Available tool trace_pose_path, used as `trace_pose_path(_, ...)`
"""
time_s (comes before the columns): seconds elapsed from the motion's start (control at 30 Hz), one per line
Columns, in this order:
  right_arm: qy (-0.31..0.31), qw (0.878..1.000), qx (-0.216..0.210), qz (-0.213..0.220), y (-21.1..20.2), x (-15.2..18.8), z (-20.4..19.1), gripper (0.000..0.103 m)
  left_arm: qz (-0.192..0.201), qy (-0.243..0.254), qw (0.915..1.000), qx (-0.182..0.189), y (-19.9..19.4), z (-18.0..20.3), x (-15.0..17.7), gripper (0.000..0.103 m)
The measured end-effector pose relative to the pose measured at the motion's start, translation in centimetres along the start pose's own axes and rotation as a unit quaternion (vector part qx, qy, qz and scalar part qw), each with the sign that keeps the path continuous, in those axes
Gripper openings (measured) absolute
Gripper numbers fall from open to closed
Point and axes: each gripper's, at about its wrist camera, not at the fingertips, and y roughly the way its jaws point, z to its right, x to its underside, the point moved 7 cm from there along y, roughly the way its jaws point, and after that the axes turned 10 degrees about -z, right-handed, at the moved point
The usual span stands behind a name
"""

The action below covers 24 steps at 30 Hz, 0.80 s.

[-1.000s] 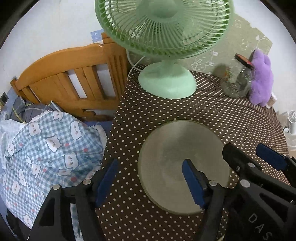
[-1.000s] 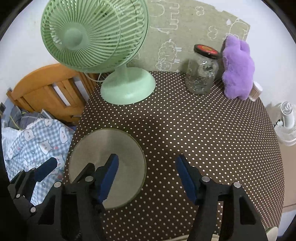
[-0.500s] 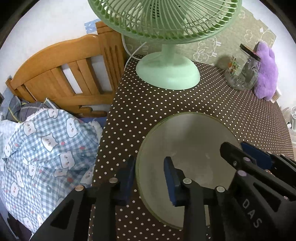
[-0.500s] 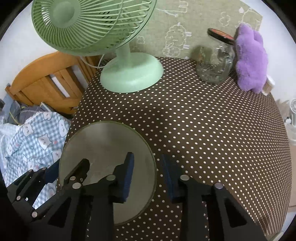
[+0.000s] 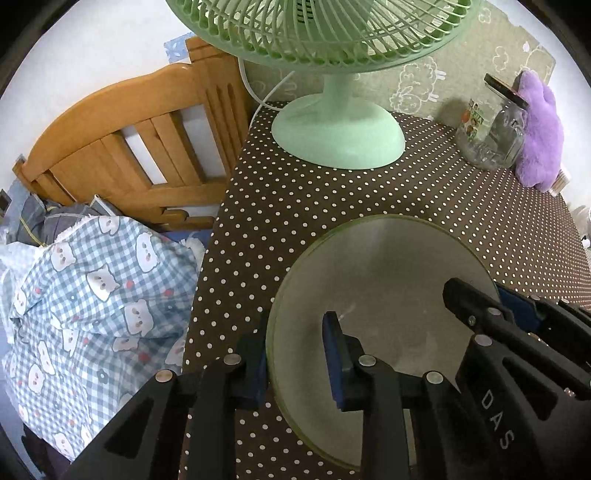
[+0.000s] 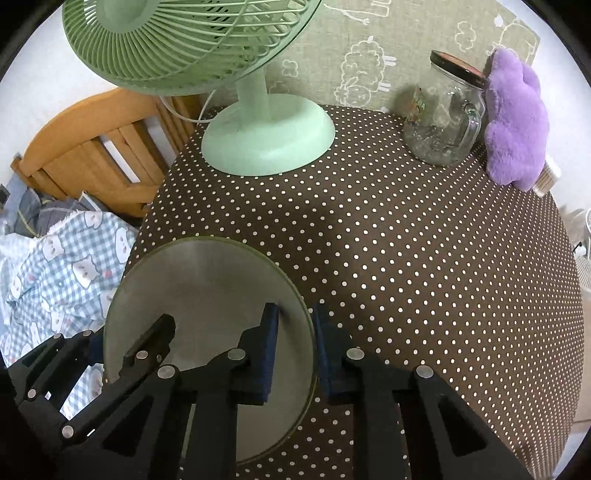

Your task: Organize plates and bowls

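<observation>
Jaws of left gripper (image 5: 299,354) and right gripper (image 6: 295,354) narrowed from wide open onto opposite rims of round pale-green glass plate (image 5: 384,280), seemingly gripped, ready for lifting.

Soft even indoor light, sharp focus, fisheye-bent dark corners.

fan (image 5: 332,33) head cropped top | plate (image 6: 207,295) near edge behind jaws

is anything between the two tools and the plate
Nothing visible. The left tool straddles the plate's left rim and the right tool straddles its right rim, one pad over and one outside each edge.
</observation>
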Motion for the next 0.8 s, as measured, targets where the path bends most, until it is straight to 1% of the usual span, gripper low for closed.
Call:
trace_pose_path(0.2,0.002,1.0,-0.01,-0.01,-0.7,0.7,0.1,0.022,-0.009,-0.009,0.9999,-0.001,-0.4,-0.1,0.5,0.024)
trace_pose_path(0.43,-0.007,1.0,-0.004,-0.007,-2.2,1.7,-0.1,0.023,-0.01,-0.013,0.9999,0.002,-1.4,-0.1,1.5,0.024)
trace_pose_path(0.8,-0.018,1.0,-0.005,0.018,-6.0,2.8,-0.5,0.023,0.014,-0.023,0.9996,-0.002,-5.0,-0.2,2.5,0.024)
